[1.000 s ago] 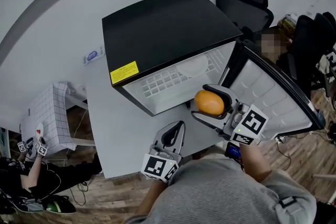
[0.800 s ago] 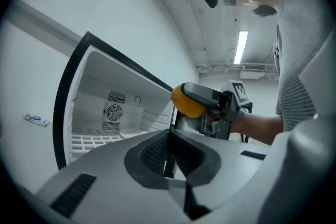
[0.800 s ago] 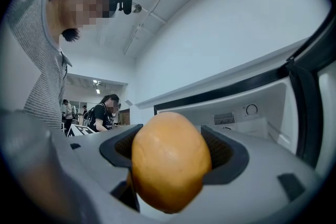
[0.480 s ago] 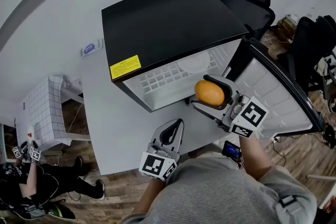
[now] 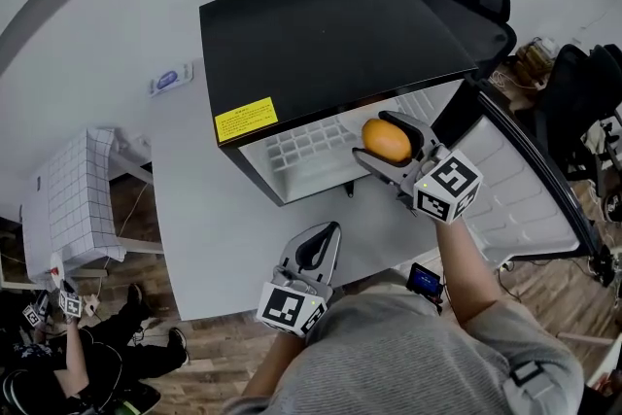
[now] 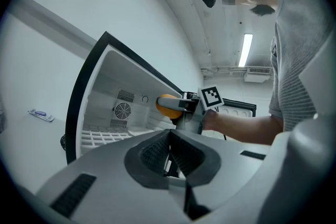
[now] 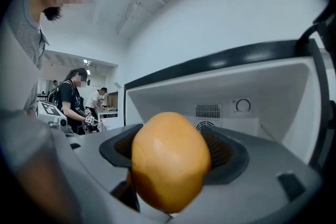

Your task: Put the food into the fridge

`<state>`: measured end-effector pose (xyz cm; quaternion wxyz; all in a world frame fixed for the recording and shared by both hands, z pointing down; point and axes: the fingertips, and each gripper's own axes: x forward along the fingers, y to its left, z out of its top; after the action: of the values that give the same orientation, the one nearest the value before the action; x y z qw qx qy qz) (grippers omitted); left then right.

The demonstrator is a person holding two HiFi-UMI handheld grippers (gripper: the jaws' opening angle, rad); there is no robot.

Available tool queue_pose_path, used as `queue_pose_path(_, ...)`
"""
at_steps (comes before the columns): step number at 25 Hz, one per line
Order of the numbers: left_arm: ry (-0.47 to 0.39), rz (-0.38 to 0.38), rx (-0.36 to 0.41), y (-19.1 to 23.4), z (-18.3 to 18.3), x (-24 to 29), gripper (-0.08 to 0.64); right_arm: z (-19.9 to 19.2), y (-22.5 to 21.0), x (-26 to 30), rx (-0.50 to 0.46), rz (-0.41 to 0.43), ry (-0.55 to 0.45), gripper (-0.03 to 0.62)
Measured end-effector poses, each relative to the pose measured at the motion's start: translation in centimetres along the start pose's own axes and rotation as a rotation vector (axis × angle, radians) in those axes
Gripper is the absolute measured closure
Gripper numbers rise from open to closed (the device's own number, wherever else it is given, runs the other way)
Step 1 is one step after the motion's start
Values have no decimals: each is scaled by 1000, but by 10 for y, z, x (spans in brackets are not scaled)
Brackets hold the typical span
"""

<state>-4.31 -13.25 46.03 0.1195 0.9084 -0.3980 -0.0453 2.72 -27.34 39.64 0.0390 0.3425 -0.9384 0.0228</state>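
Observation:
A small black fridge stands on a grey table with its door swung open to the right. My right gripper is shut on a round orange fruit and holds it at the mouth of the fridge, above the white wire shelf. In the right gripper view the orange fruit fills the jaws, with the white fridge interior behind it. My left gripper hangs near the table's front edge, shut and empty; the left gripper view shows the orange fruit at the fridge opening.
A small blue and white item lies on the table left of the fridge. A white gridded box stands off the table's left side. Black office chairs stand behind the fridge door. A person sits at the lower left.
My right gripper has carried the orange fruit up and forward, from in front of the door to the fridge's opening. The left gripper has stayed where it was.

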Motion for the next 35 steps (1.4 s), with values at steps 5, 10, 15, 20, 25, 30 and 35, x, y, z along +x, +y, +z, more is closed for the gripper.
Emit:
queue_pose_path(5,-1,9,-1,5,0,-2,549,-14,-19,19,8,-18,25,253)
queue_pose_path(10,18,18,-7,10,-3,-1,549,-30,-37,40,-12,-42,86,253)
queue_pose_path(15,15,23,15,19,-8,6,549,-45,-51,57,-61,-60,155,253)
queue_pose_path(20,7,36,54,35,-5,21,549,-54,-61,68,-99,-68,200,253)
queue_pose_path(25,-7,41,78,46,1,38,549,-63,-73,76,-121,-88,243,253)
queue_pose_path(30,-11,21,57,39,0,42,549,-75,-89,81,-133,-126,310,253)
queue_pose_path(35,11,15,40,34,-10,37,549,-86,-103,83,-127,-175,373,253)
